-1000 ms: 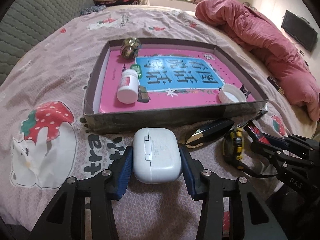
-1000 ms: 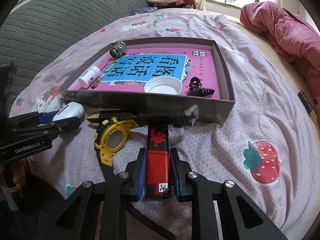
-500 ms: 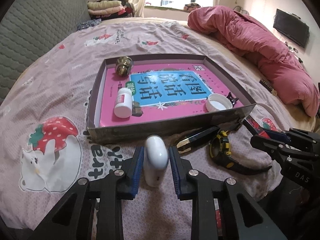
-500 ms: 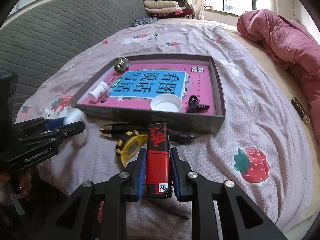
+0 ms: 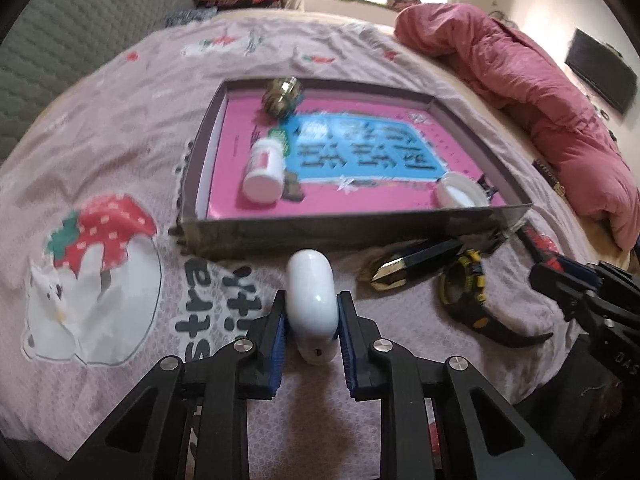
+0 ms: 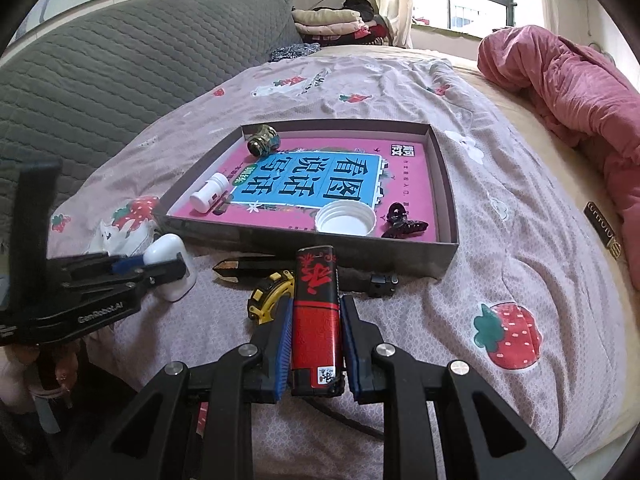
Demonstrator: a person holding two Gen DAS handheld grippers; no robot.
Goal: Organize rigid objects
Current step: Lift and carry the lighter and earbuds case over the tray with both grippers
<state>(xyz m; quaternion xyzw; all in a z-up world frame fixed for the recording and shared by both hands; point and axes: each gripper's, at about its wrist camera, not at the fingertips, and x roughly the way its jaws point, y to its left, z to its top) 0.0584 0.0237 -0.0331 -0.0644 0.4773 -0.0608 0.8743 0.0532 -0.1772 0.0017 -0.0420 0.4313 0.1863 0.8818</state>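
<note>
1. On the bed, over a pink bedsheet (image 6: 500, 216) printed with strawberries, sat a shallow grey box (image 6: 446, 172) lined with a pink book cover.
2. Inside the box lay a white pill bottle (image 6: 210, 197) on its side, a brass knob (image 6: 263, 141) in the far corner, a white jar lid (image 6: 346, 221) and a dark hair claw (image 6: 402, 222) near the front wall.
3. Just outside the front wall, the left hand-held gripper (image 5: 311, 318) was clenched on a white earbud case (image 5: 311, 298), its blue pads pressing both sides with the case standing on edge on the sheet.
4. The right hand-held gripper (image 6: 316, 342) was grasping a red-and-black lighter (image 6: 316, 316) lengthwise between its pads.
5. Between the two, on the sheet, lay black nail clippers (image 5: 412, 264) with a gold tip and a yellow-and-black wristwatch (image 5: 466, 292), close together.
6. A crumpled red quilt (image 6: 576, 96) lay at the bed's far right, well apart from the box.
</note>
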